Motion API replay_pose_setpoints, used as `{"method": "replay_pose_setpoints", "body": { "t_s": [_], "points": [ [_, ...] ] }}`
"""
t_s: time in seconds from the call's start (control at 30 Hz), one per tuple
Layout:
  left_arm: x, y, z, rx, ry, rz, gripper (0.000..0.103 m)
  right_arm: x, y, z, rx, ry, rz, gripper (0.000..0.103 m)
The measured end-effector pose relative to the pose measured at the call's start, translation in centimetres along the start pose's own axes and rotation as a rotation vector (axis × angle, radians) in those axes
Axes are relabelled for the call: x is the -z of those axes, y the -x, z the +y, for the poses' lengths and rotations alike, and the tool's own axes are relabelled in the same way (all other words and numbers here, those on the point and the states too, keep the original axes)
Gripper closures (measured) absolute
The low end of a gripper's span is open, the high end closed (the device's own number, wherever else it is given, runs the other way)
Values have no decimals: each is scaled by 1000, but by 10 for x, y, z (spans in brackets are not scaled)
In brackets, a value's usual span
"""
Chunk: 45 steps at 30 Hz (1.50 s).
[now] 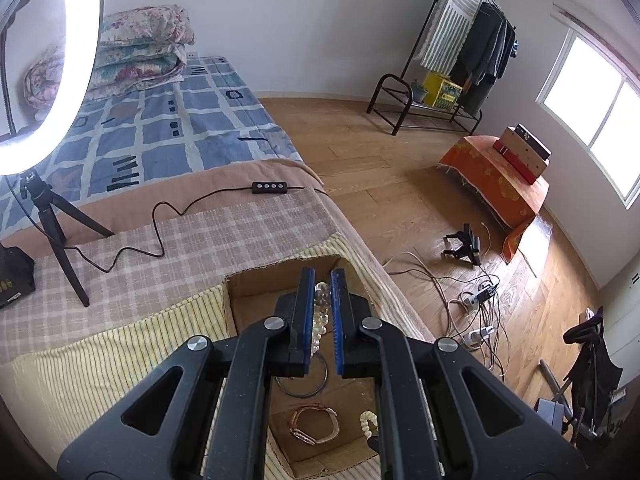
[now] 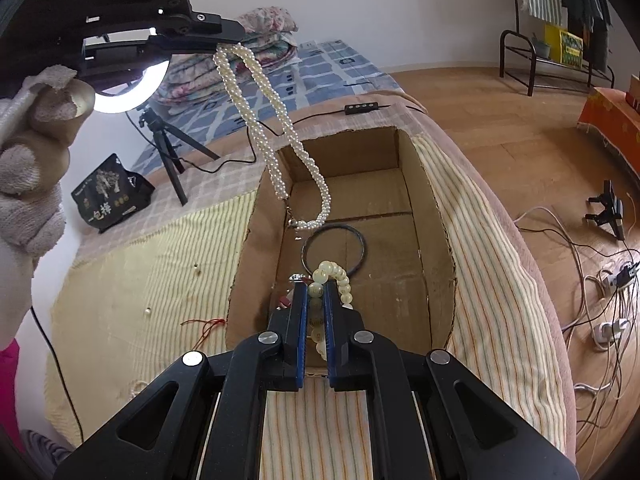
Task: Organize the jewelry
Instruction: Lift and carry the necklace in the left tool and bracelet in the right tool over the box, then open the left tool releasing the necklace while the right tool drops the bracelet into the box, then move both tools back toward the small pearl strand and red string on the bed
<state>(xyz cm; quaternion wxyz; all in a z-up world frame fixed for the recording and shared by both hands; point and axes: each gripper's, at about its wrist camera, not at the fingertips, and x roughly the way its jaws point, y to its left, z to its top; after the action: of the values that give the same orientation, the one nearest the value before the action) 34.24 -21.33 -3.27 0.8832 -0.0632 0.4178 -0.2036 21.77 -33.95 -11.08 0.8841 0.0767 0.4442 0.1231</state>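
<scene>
Over the cardboard box (image 2: 432,216) — pearl necklace (image 2: 276,140) vertical from clamped left hand-held gripper (image 2: 230,42), right hand-held gripper (image 2: 316,300) pinching beads (image 2: 328,272).

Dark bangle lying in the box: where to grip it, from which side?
Grip the dark bangle on its far arc, from straight above, one pad inside the ring and one outside. It lies flat on the cardboard box floor, and the bead bracelet overlaps its near arc.

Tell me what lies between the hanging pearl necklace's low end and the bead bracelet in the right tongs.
In the right wrist view, a dark bangle on the box floor lies between the pearl necklace and the bead bracelet.
</scene>
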Motion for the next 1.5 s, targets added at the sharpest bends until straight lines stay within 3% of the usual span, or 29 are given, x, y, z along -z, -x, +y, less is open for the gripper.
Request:
{"method": "replay_pose_setpoints", "body": {
  "t_s": [0.3, 0.57, 0.6, 0.67, 0.7, 0.73, 0.8, 1.13, 1.5],
  "points": [
    [10, -25, 4, -26, -1, 48, 97, 4, -11, -3, 19, -2, 35, 97],
    [10, -24, 4, -27, -9, 48, 97, 4, -10, 0, 35, 9, 30, 93],
    [10, -23, 4, -24, -10, 51, 97, 4, -10, 1, 34, 14, 29, 86],
    [9, -23, 4, -26, -17, 61, 96, 3, -9, 5, 49, 26, 22, 60],
    [10, -22, 4, -27, -20, 62, 88, 3, -7, 6, 59, 32, 12, 46],
    [10, -21, 4, -27, -24, 58, 78, 3, -5, 8, 70, 39, -4, 42],
    [12, -17, 5, -34, -27, 47, 73, 1, -2, 10, 73, 45, -13, 42],
    [17, 9, 22, -52, -22, 26, 72, -3, 3, 18, 77, 60, -35, 42],
    [37, 76, 64, -66, 10, -36, 72, -7, 20, 30, 61, 74, -101, 42]
  ]
}}
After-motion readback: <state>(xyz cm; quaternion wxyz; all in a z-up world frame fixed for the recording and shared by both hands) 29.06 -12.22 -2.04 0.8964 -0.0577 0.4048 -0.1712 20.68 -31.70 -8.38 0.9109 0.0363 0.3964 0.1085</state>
